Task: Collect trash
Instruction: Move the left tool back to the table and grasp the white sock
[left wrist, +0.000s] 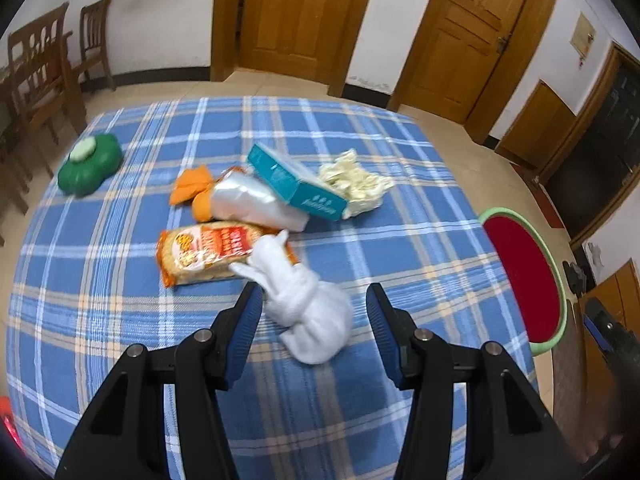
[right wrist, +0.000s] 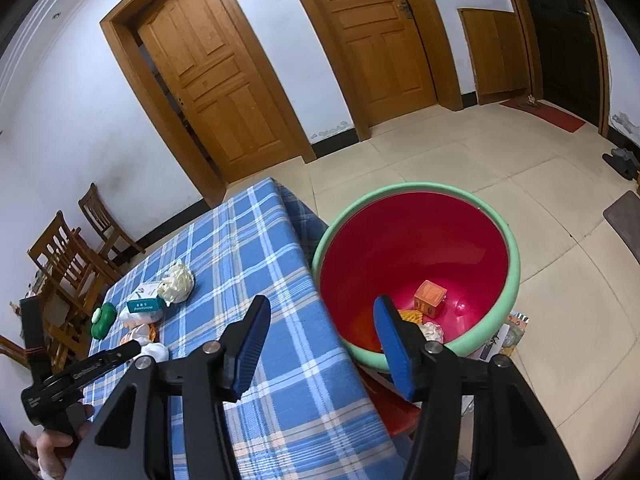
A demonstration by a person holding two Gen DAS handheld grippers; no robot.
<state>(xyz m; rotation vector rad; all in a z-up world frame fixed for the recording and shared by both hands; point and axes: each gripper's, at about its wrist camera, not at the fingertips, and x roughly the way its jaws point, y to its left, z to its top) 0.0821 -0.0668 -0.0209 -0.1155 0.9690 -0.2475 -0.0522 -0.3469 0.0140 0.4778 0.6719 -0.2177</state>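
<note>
White crumpled tissue (left wrist: 308,304) on the blue plaid bench (left wrist: 400,248), between the wide-open fingers of the left claw (left wrist: 314,304), not gripped.
Just behind it: cracker pack (left wrist: 204,254), silver bag (left wrist: 252,202), teal box (left wrist: 294,182), cream wad (left wrist: 354,182), green lid (left wrist: 90,164). Right claw (right wrist: 320,320) open, empty, over the bench edge beside the red bin (right wrist: 416,240), which holds an orange box (right wrist: 430,298).

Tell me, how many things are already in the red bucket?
3 that I can see in the red bucket: an orange box on the bottom, an orange netted piece and a crumpled wad nearer, beside the right gripper. More may be hidden.
</note>
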